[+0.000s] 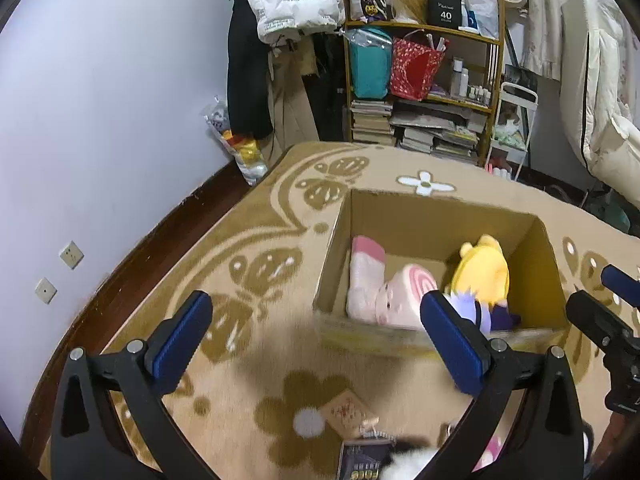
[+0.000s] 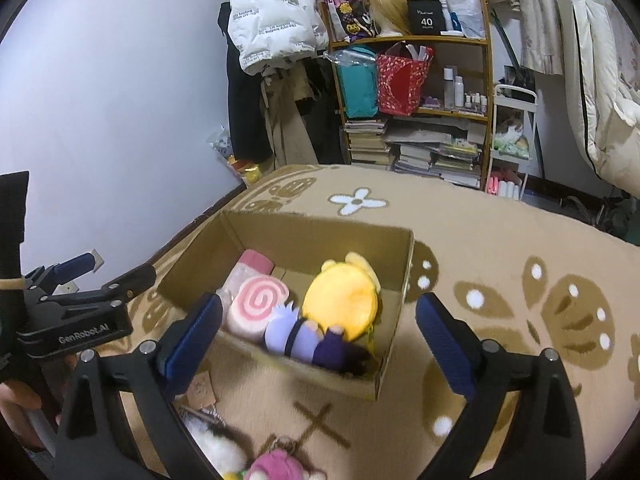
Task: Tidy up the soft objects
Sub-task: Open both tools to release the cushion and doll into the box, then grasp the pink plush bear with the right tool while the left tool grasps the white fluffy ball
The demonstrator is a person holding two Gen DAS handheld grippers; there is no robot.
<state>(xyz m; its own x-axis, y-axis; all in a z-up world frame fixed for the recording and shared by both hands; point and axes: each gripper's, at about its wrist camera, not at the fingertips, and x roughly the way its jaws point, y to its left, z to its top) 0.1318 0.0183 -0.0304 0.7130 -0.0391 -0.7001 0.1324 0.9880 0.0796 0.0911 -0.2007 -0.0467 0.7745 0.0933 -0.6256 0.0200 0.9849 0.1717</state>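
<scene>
Both tongs, left tongs [image 1: 316, 336] and right tongs [image 2: 320, 332], gape empty, with the cardboard box [image 2: 320, 236] of plush toys [image 2: 340, 300] just ahead of them.

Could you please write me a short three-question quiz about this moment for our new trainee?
1. True or false: the cardboard box on the carpet is empty.
2. Which toy in the box has a swirl on its end? A) the pink roll toy B) the yellow-headed doll C) a green frog
3. Fill in: both the left gripper and the right gripper are ____, with nothing between their fingers.

Key
1. False: it holds the pink roll toy and the yellow-headed doll.
2. A
3. open
</scene>
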